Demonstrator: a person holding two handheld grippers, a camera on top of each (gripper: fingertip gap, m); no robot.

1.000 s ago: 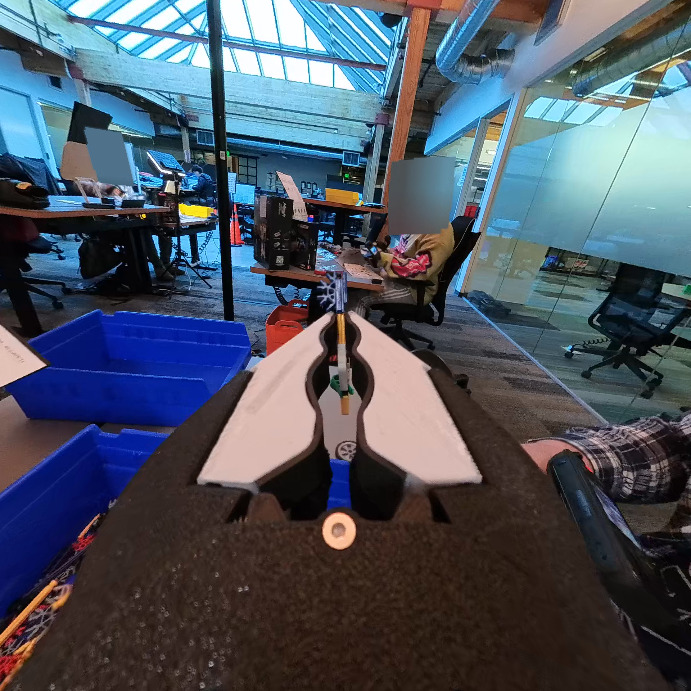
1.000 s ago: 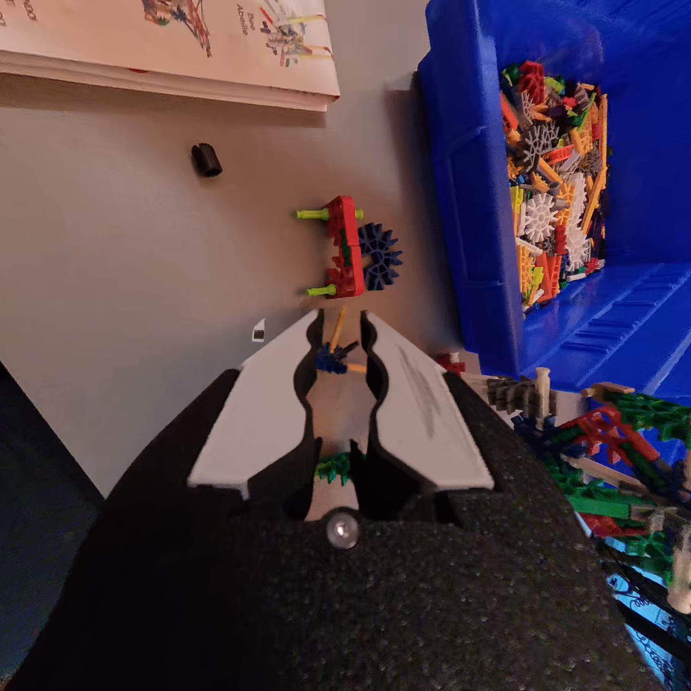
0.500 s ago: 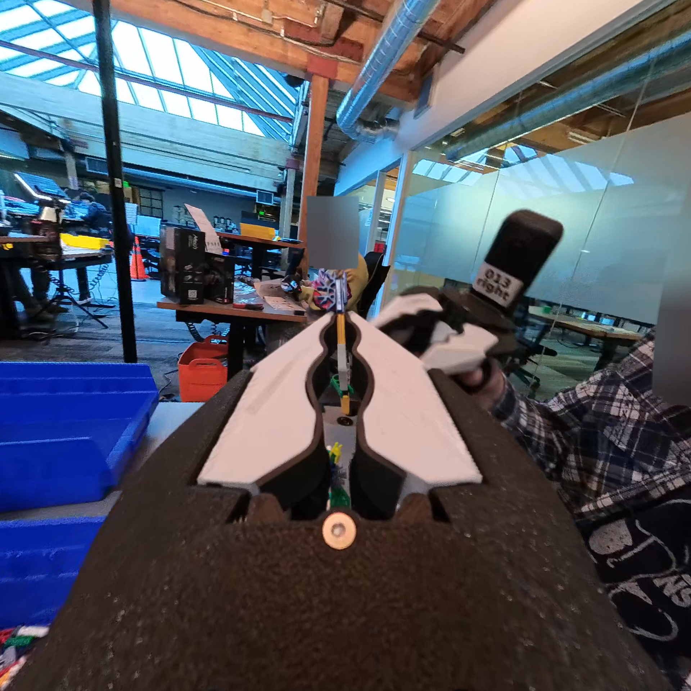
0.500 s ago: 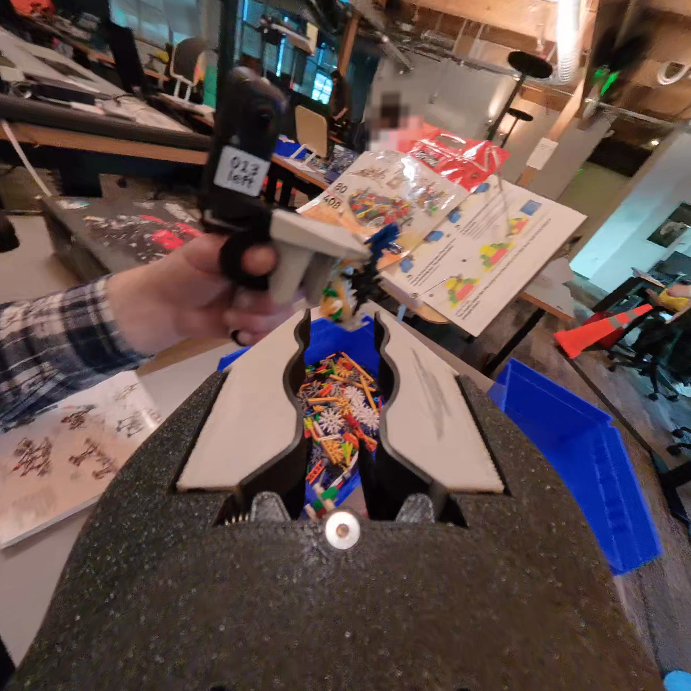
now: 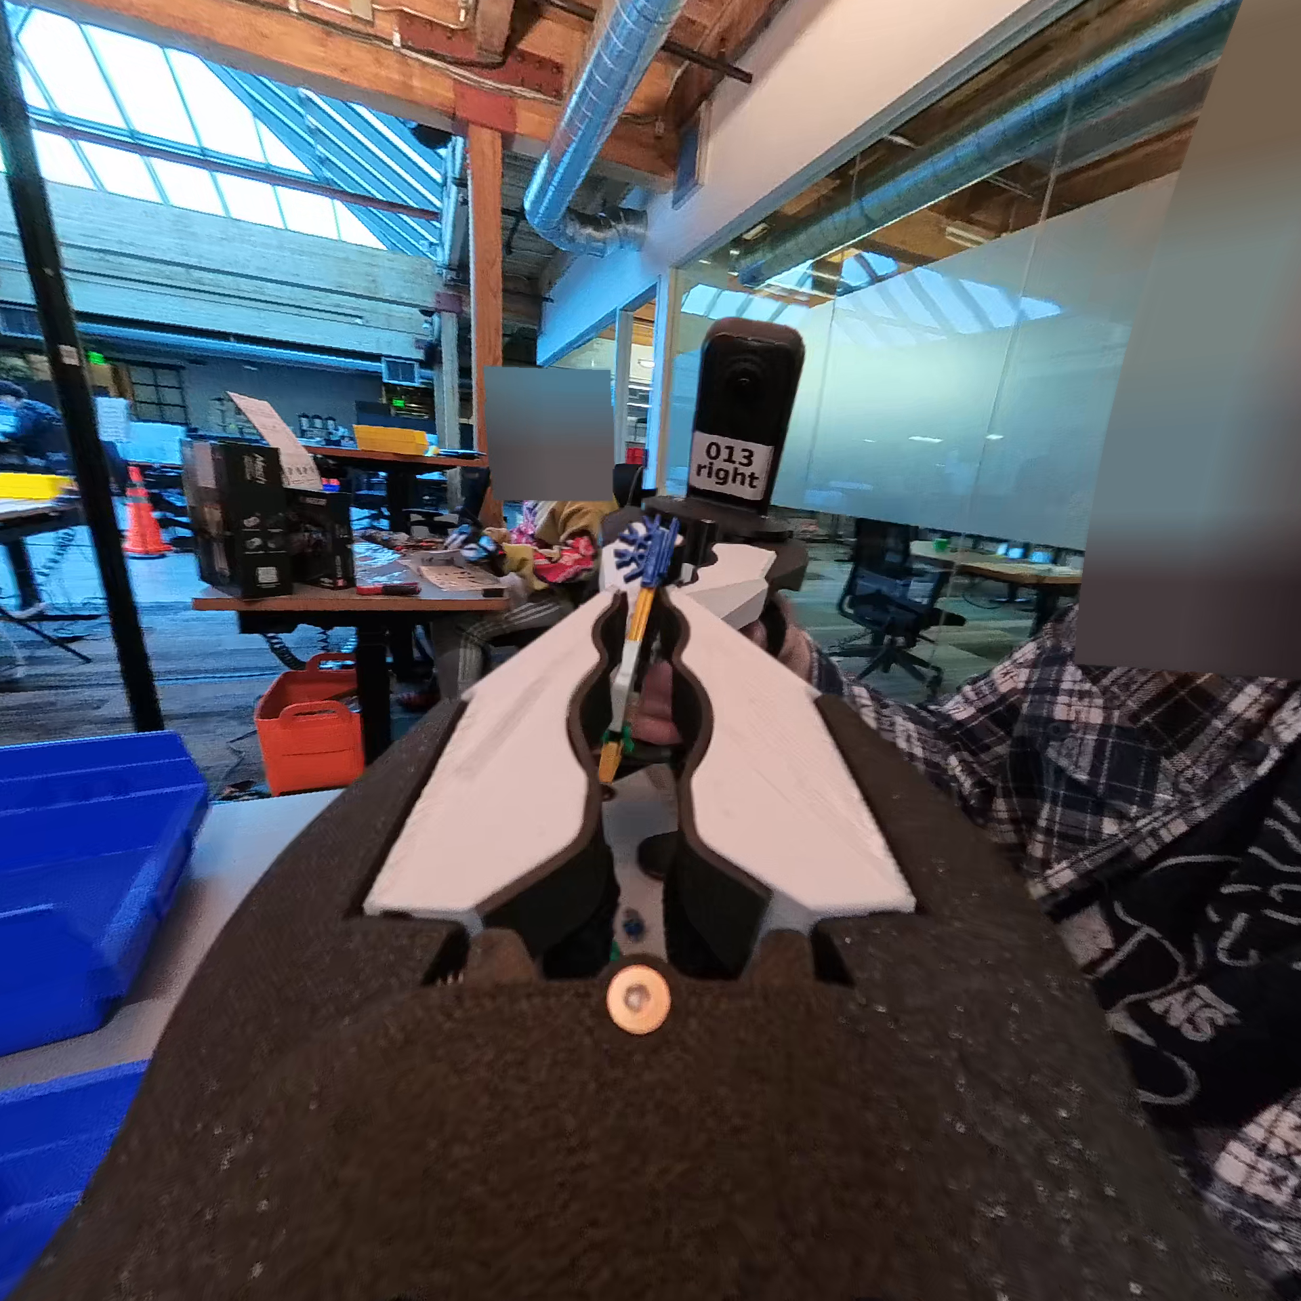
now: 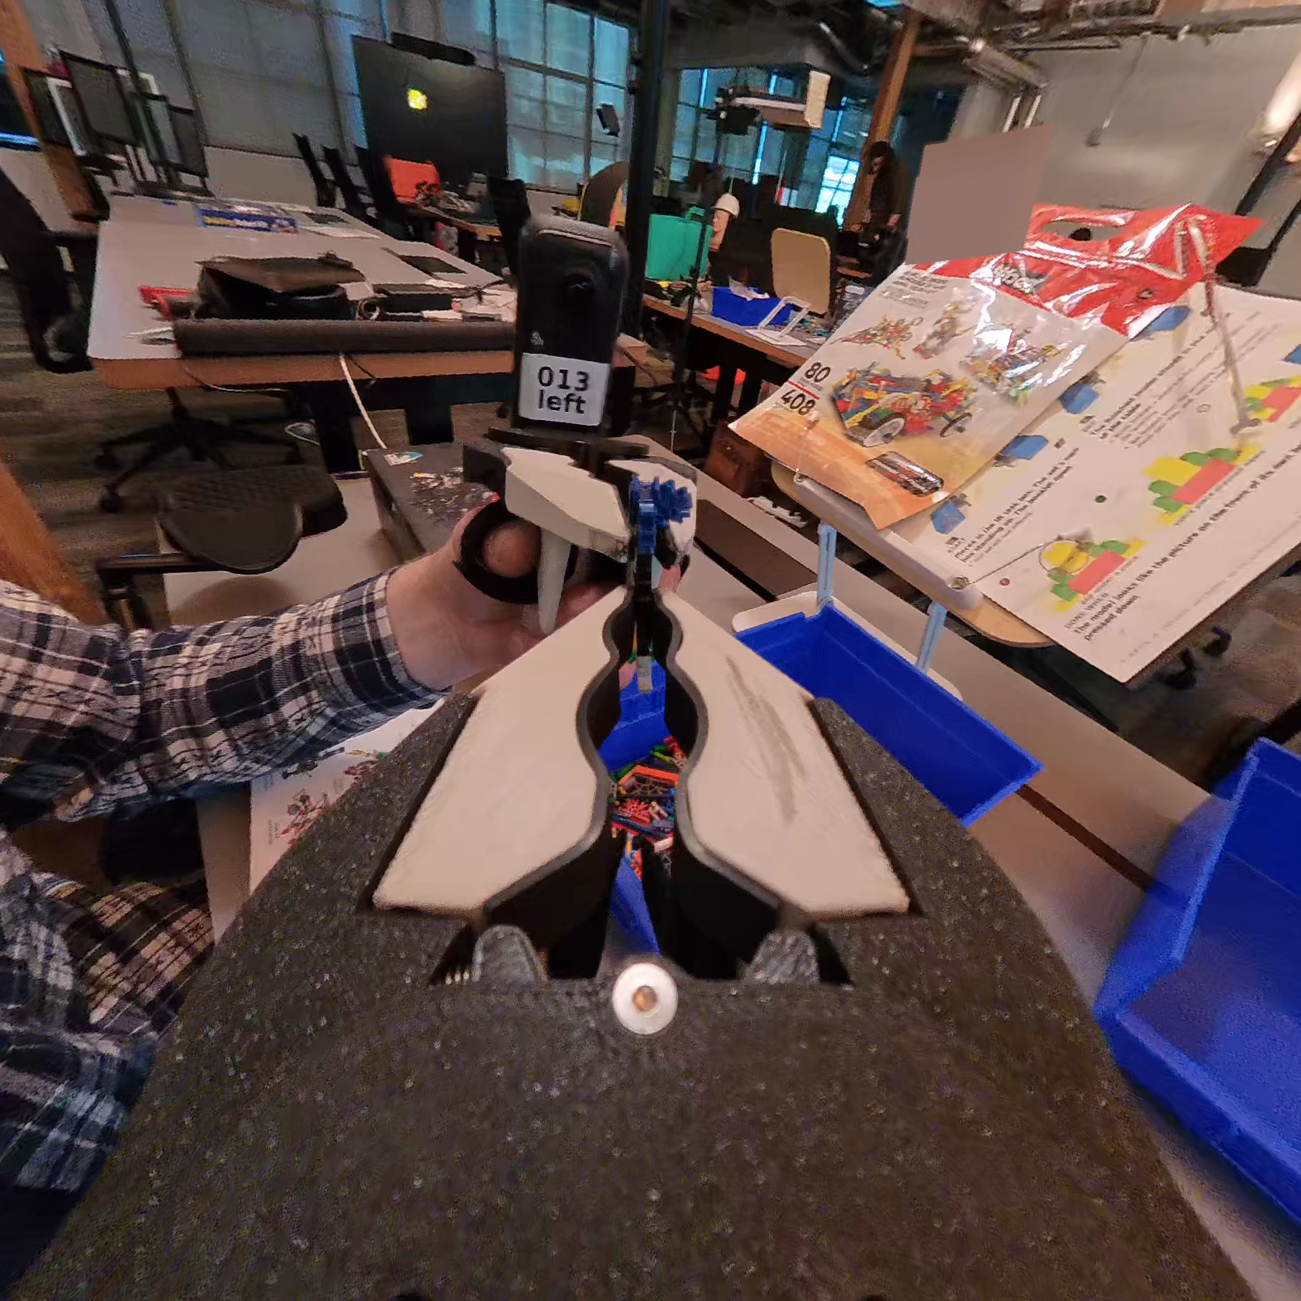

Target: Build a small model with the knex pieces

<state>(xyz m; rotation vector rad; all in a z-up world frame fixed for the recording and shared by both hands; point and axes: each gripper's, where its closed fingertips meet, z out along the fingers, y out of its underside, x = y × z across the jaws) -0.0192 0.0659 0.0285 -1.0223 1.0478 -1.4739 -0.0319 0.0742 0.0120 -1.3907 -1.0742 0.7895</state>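
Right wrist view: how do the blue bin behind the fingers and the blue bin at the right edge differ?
The middle bin holds mixed colourful building pieces; the right-edge bin shows only bare blue inside. The middle bin is partly hidden by the right gripper; the right-edge bin is cropped by the frame. Both are blue plastic.

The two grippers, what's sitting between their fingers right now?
A small toy rod piece with a blue snowflake connector spans from the left gripper to the right gripper. Both wrist views show it; nothing else lies between them.
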